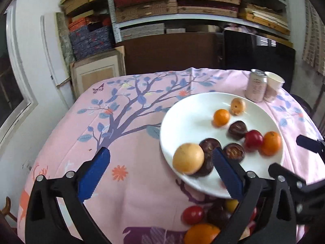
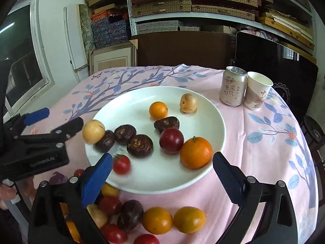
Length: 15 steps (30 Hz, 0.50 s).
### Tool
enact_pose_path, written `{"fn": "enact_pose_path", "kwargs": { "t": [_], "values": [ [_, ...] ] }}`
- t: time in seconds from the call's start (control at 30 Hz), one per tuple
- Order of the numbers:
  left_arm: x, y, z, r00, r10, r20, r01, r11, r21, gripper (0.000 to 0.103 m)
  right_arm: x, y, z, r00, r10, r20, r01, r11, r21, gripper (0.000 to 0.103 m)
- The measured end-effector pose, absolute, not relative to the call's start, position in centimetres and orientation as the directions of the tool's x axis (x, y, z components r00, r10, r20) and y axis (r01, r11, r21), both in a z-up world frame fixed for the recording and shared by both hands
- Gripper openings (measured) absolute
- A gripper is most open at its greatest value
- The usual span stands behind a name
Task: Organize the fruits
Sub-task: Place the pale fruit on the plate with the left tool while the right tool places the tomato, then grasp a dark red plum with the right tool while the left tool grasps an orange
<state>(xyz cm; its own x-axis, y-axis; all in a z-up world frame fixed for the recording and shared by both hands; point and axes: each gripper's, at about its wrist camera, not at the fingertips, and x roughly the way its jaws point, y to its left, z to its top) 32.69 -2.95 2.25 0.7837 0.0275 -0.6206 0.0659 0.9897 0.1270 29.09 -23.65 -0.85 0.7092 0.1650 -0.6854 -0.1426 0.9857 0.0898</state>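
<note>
A drink can point(image 2: 233, 89) stands upright at the far right of the pink tree-print tablecloth point(image 2: 264, 142), touching a paper cup point(image 2: 257, 91) (white inside). Behind the table, shelving point(image 2: 203, 16) holds stacked flat boxes.

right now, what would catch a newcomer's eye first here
The white plate mid-table, dotted with oranges, dark water chestnuts and a red tomato blurred near its front rim. More fruit lies loose on the pink cloth in front, and a can and paper cup stand behind at right.
</note>
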Motion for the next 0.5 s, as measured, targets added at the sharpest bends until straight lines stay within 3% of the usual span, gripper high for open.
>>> {"fn": "enact_pose_path", "kwargs": {
  "t": [0.17, 0.37, 0.5],
  "values": [
    [28.7, -1.5, 2.5, 0.751, -0.074, -0.656, 0.143, 0.988, 0.051, 0.098, 24.7, -24.1, -1.0, 0.680, 0.176, -0.712, -0.131, 0.984, 0.118, 0.099],
    [23.0, -0.2, 0.0, 0.689, -0.132, -0.712, 0.211, 0.977, 0.024, 0.098, 18.5, -20.8, -1.9, 0.642, 0.203, -0.739, -0.252, 0.967, 0.047, 0.099],
    [20.0, 0.2, -1.7, 0.678, -0.103, -0.728, 0.207, 0.977, 0.055, 0.098, 17.1, -18.3, -3.4, 0.609, 0.202, -0.767, -0.292, 0.956, 0.020, 0.099]
  ]
}}
